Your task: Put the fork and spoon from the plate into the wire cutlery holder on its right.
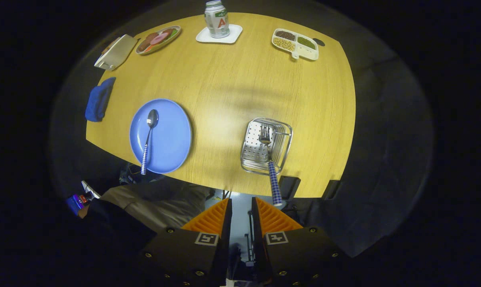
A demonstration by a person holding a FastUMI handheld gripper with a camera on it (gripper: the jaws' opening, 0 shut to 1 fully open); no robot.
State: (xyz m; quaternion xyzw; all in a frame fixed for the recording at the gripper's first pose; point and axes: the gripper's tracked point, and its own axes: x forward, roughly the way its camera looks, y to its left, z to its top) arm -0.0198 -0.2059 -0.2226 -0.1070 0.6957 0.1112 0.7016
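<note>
The gripper sits at bottom centre, its fingers parted by a narrow gap and gripping nothing. Just ahead, right of centre, the fork lies in the wire cutlery holder, its checked handle overhanging the near rim. The spoon rests on the blue plate, left of centre. A bottle with a big red letter A stands at the top. Bare table spreads across the middle.
</note>
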